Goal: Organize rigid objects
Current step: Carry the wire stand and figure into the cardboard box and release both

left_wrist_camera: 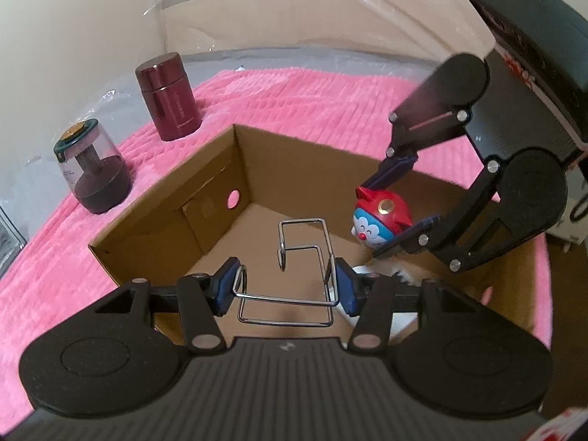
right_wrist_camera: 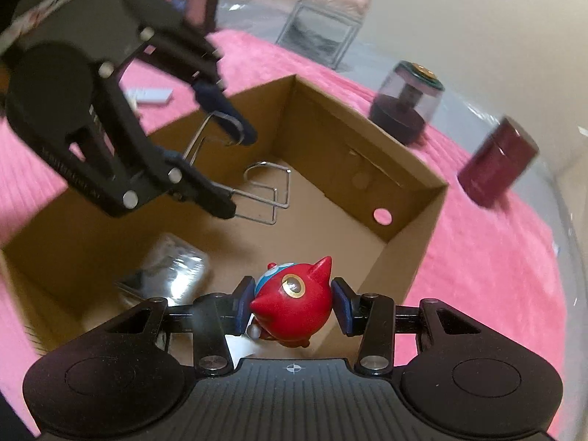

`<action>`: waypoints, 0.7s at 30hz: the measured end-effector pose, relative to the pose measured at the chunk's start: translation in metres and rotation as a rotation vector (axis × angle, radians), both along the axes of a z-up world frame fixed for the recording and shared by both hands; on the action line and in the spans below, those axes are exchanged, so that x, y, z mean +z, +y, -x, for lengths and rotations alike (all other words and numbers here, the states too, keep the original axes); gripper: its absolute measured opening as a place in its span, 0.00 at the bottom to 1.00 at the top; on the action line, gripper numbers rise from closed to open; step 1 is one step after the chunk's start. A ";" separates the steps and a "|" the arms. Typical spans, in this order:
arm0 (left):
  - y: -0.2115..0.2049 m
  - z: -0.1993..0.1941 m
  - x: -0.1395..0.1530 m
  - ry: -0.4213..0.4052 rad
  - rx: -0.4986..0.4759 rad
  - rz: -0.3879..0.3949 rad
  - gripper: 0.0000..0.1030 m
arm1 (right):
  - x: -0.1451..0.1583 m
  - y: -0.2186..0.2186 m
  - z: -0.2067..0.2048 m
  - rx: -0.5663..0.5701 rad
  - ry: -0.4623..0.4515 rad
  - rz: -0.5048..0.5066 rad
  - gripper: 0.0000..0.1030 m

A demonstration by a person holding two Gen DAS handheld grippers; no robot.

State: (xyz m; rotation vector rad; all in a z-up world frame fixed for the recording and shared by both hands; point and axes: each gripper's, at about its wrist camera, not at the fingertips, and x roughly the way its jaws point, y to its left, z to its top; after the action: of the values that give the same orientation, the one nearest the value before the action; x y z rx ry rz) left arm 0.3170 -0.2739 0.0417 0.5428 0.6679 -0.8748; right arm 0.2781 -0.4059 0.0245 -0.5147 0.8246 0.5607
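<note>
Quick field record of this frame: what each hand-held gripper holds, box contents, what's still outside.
left hand-held gripper: shut on wire rack, over the box
right hand-held gripper: shut on red cat toy, over the box
cardboard box: open; a shiny wrapped item lies inside
outside on pink blanket: maroon canister, clear-domed jar

Shiny wire rack (left_wrist_camera: 294, 275), matt cardboard box (left_wrist_camera: 154, 202), fluffy pink cloth (left_wrist_camera: 312, 99)
</note>
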 end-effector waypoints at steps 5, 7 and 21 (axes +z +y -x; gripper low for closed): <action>-0.009 -0.014 -0.015 -0.018 -0.040 -0.079 0.48 | -0.022 0.009 -0.022 0.071 0.019 0.109 0.41; -0.011 -0.016 -0.021 -0.025 -0.055 -0.106 0.48 | -0.032 0.013 -0.029 0.104 0.029 0.152 0.41; -0.016 -0.023 -0.040 -0.010 -0.090 -0.170 0.48 | -0.060 0.020 -0.053 0.139 0.076 0.240 0.41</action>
State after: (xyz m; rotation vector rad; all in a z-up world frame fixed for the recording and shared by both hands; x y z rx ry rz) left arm 0.3399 -0.2896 0.0017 0.7339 0.7172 -0.9039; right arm 0.3308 -0.3861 -0.0354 -0.7787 0.9396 0.6157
